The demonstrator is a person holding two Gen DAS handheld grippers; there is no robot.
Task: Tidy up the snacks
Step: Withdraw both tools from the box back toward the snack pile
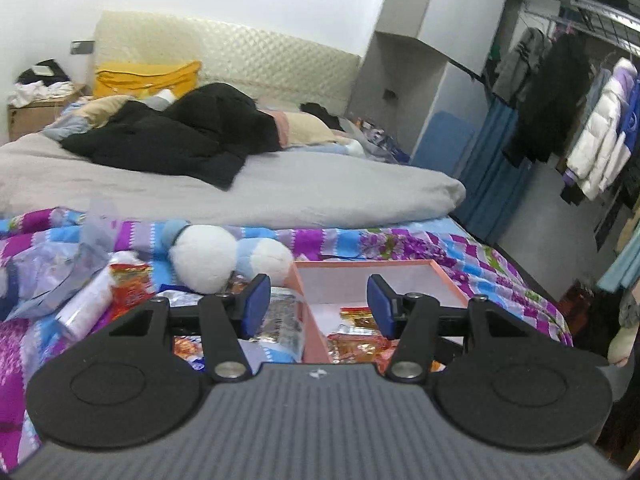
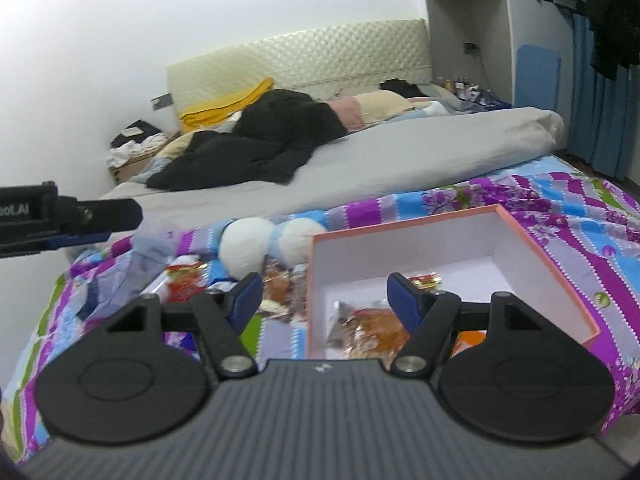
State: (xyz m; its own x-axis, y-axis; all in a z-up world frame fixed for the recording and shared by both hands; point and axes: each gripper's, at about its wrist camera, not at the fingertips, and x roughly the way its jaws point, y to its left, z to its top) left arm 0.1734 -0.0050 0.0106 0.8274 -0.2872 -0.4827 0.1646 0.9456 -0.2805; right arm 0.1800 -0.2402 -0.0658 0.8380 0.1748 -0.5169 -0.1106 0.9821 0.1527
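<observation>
A pink box (image 1: 448, 280) with a white inside lies open on the patterned bedspread; it also shows in the right wrist view (image 2: 536, 248). Orange and red snack packets (image 1: 356, 340) lie inside it, also seen in the right wrist view (image 2: 380, 328). More loose snacks (image 1: 128, 284) lie left of the box, with a silver packet (image 1: 284, 320) by its wall. My left gripper (image 1: 318, 304) is open and empty above the box's left wall. My right gripper (image 2: 324, 300) is open and empty over the box's near left corner. The left gripper's fingers (image 2: 100, 216) reach in from the left edge of the right wrist view.
A white and blue plush toy (image 1: 224, 256) lies just behind the snacks. Crumpled plastic bags (image 1: 52, 264) sit at the left. A grey duvet (image 1: 280, 188) and black clothes (image 1: 180, 136) cover the bed behind. A clothes rack (image 1: 580, 120) stands to the right.
</observation>
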